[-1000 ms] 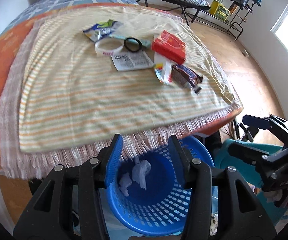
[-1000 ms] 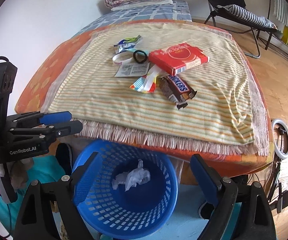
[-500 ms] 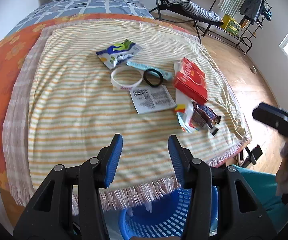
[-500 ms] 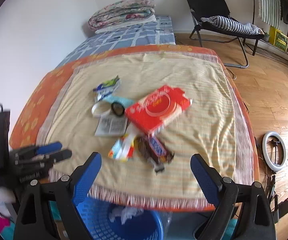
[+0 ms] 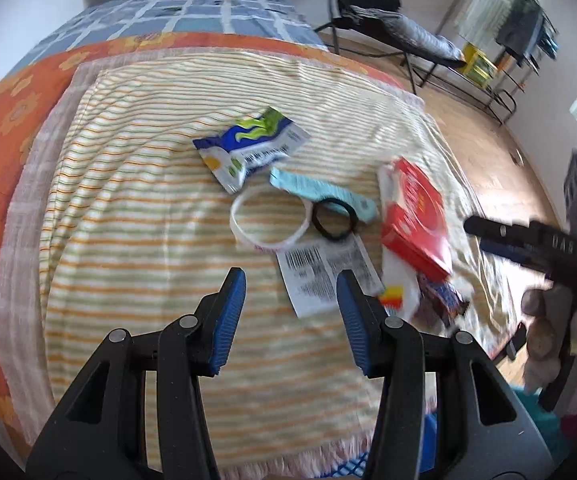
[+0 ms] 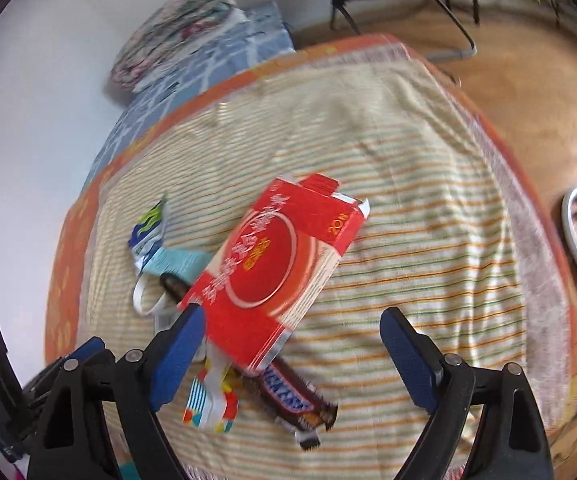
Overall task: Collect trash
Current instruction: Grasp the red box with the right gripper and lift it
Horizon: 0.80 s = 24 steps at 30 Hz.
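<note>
While left gripper (image 5: pixel 290 312) hangs empty, half-spread, right gripper (image 6: pixel 292 354) gapes, narrowing, over red box (image 6: pixel 276 268).

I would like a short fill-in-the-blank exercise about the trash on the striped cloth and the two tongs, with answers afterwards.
1. The flat box on the striped cloth is mainly ____ in colour.
2. The chocolate bar wrapper lies partly ____ that box.
3. The black ring lies on the cloth beside a ____ ring.
4. The left tongs and the right tongs both hold ____.

Missing words: red; under; white; nothing
</note>
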Available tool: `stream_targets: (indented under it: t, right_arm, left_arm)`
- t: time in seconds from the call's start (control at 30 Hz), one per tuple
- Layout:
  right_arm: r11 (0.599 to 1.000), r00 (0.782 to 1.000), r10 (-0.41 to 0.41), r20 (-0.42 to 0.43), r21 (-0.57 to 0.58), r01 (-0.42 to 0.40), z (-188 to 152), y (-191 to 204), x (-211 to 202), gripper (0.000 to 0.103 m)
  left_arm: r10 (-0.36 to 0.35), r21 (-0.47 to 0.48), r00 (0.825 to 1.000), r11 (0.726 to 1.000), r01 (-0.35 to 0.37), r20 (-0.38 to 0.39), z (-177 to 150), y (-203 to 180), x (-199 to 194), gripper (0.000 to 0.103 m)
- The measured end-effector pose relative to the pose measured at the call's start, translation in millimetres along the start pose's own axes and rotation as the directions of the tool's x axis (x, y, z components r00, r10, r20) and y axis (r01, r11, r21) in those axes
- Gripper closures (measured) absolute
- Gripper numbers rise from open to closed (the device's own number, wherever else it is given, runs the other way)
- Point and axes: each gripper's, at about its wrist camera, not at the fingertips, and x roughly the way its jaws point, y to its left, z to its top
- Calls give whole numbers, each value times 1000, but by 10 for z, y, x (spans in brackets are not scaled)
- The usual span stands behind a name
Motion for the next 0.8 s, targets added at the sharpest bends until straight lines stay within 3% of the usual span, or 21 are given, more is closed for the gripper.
stream_targets:
  t: [0.23,0.3,0.5,0.6,0.8]
  right_arm:
    - [989,993,108,-52,108,-102,80,-237,314,23]
    - [976,983,168,-69,150,-156,103,-282,404,36]
    - [947,962,267,-60,199,-250,125,-291,601,45]
    - [943,963,266,-39,215,-252,134,-262,613,57]
    - [944,965,263,12,205,-260,235,-165,489,67]
  left_arm:
    - [19,-106,999,994,-22,-34,206,235,355,64]
    - [25,-113,999,993,-30,-48,230,265,449,70]
    - [35,-94,997,995,-41,-63,233,291,638,82]
    - [79,-56,995,995,-82,-54,245,272,656,95]
    - [94,-43,995,995,-95,-30,233,275,635,98]
